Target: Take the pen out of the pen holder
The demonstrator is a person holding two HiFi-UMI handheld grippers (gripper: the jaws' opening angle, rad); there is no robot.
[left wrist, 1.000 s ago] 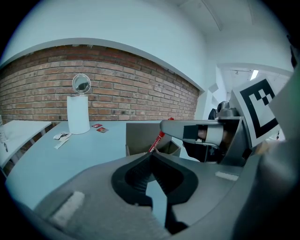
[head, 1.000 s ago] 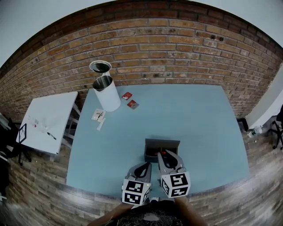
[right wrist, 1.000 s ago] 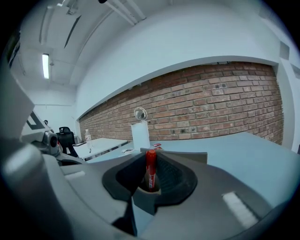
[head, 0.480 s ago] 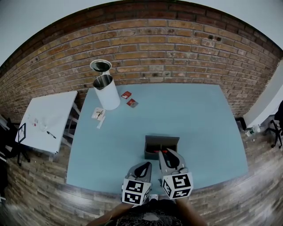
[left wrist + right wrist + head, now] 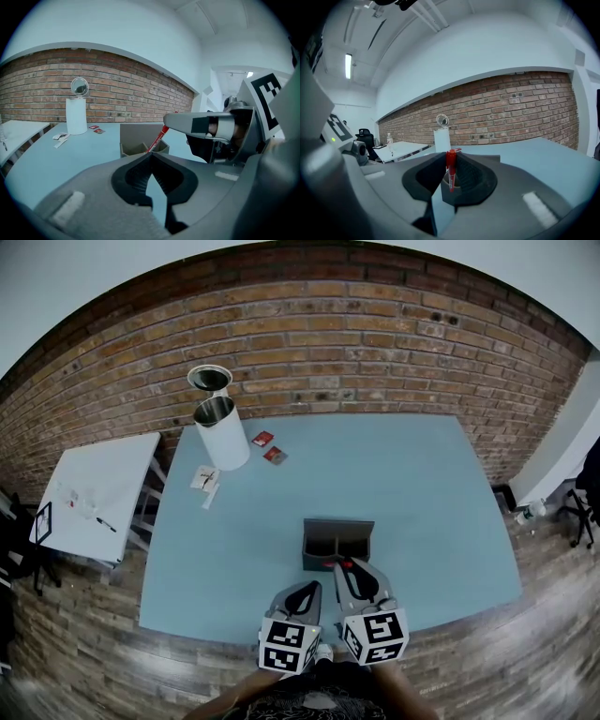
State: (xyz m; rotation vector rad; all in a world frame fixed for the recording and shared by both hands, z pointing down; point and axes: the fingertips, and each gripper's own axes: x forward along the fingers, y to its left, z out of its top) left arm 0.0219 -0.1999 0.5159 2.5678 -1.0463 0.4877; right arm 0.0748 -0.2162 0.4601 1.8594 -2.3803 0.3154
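Blue table [image 5: 412, 493], flat top, mostly bare. Grey pen holder [image 5: 337, 538] stands upright toward the near edge, about mid-width. White canister [image 5: 223, 435], top open, at the far left corner. Two red packets [image 5: 263, 438] lie just right of it, and white paper scraps [image 5: 207, 481] near its front.

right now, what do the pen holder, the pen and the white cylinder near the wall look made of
Pen holder: likely matte grey plastic or board; flat, dull walls, no glare.
Pen: smooth red plastic by the look, with a small clip at the cap.
White cylinder: probably painted metal; smooth white outside, shiny silvery inside at the rim.
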